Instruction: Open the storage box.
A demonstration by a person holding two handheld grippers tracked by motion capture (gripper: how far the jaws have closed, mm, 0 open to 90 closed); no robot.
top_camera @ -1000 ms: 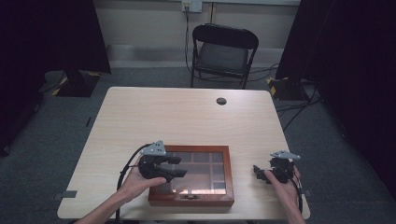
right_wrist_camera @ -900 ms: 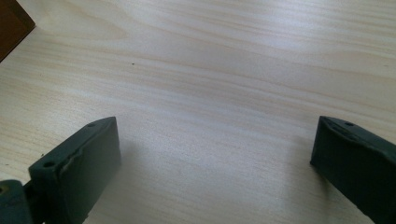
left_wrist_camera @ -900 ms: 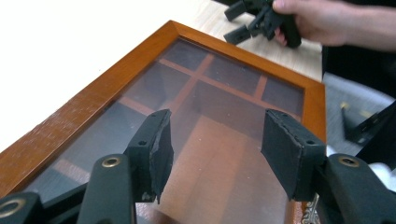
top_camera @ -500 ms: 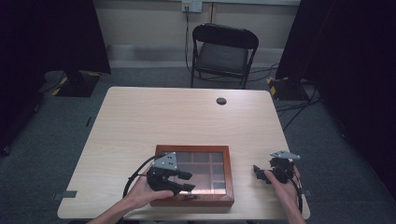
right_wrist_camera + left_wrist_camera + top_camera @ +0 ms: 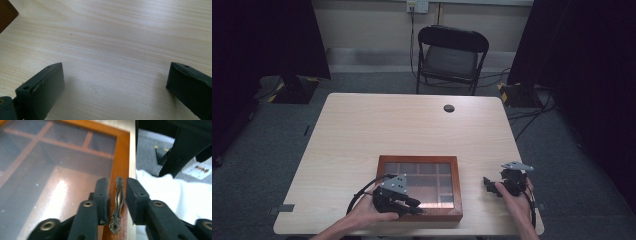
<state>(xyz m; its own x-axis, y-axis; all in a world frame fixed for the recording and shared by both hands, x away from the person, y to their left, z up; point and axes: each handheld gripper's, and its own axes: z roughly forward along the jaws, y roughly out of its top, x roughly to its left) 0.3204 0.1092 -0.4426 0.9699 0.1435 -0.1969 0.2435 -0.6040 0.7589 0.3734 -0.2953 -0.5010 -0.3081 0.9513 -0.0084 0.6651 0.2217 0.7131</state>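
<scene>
The twisted brass handle (image 5: pixel 117 205) runs lengthwise along the near front rail of the glass-lidded wooden box (image 5: pixel 421 161), which lies near the table (image 5: pixel 362 130) edge. The left gripper (image 5: pixel 117 195) has just been closing; its jaws stand narrow, flanking the handle, one pad touching. The high view places the right gripper (image 5: pixel 507 182) well apart, jaws wide.

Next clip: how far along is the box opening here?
Done: left gripper has reached the metal handle on the box front rail, jaws just closing around it. In hand: securing that grip. Left: raising the glass lid, which lies flat. Right gripper rests open over bare table.
</scene>
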